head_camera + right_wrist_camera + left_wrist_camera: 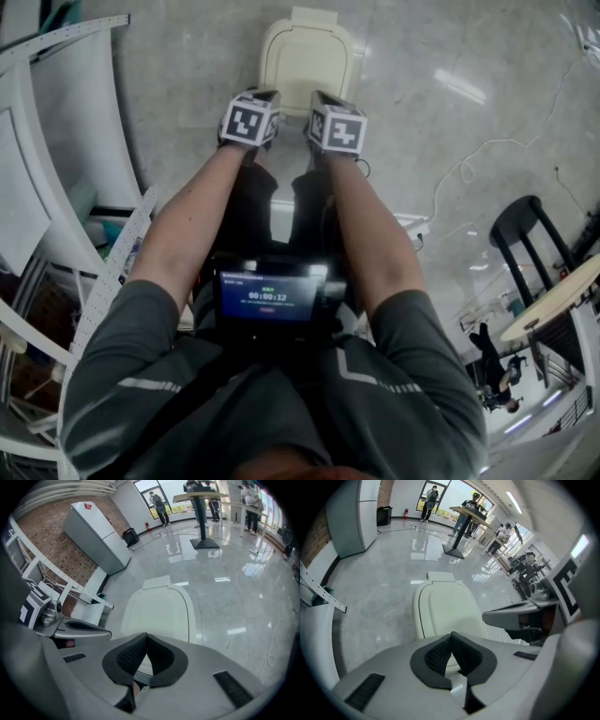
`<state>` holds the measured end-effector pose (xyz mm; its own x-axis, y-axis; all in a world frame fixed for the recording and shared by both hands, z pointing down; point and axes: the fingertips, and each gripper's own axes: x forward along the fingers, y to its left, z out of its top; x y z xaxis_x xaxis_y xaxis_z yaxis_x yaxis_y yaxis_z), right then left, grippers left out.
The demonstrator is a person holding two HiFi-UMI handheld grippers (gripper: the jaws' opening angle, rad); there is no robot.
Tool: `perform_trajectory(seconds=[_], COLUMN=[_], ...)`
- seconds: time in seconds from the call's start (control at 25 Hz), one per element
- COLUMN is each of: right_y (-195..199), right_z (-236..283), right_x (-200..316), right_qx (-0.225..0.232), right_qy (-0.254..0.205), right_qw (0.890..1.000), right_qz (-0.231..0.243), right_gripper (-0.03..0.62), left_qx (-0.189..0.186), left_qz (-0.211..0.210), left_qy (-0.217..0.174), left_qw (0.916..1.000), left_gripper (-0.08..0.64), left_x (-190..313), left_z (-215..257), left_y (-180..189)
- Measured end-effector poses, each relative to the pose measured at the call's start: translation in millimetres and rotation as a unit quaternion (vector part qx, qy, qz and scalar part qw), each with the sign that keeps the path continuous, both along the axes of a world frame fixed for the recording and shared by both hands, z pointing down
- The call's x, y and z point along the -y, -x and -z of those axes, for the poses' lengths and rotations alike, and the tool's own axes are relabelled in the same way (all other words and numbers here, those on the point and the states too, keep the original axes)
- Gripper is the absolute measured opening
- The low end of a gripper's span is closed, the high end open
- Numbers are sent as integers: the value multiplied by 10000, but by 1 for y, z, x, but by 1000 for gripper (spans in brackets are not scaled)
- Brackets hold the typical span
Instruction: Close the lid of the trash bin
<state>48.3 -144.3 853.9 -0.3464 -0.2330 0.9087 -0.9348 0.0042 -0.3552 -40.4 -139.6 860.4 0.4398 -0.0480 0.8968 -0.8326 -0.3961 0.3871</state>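
A cream trash bin stands on the grey floor ahead of me, and its lid lies flat down on it. The lid fills the middle of the right gripper view too. My left gripper and right gripper are held side by side just short of the bin's near edge. In each gripper view the dark padded jaws meet at their tips with nothing between them, so the left gripper and the right gripper are both shut. Neither touches the bin.
A white rack runs along the left. A white cable trails over the floor at the right, with a black chair and a round table beyond it. A grey cabinet and people at a tall table are far off.
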Motion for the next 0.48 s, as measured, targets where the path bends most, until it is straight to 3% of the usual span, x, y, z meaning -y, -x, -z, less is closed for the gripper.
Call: perform_trajectory(seconds=[0.24,0.48], right_y=[4,-10], right_z=[60,135], right_x=[53,85], right_qx=[304,425], right_qy=[-742,-1627], right_qw=[9968,9858], right_qz=[-46,-44], right_gripper=[12,12], left_qx=[-279,-351], left_qz=[333,233], left_qy=[-712,-1520], left_qw=[9965,9875], left_gripper=[-3,-3], left_x=[49,79], left_z=[54,125], left_y=[3,14])
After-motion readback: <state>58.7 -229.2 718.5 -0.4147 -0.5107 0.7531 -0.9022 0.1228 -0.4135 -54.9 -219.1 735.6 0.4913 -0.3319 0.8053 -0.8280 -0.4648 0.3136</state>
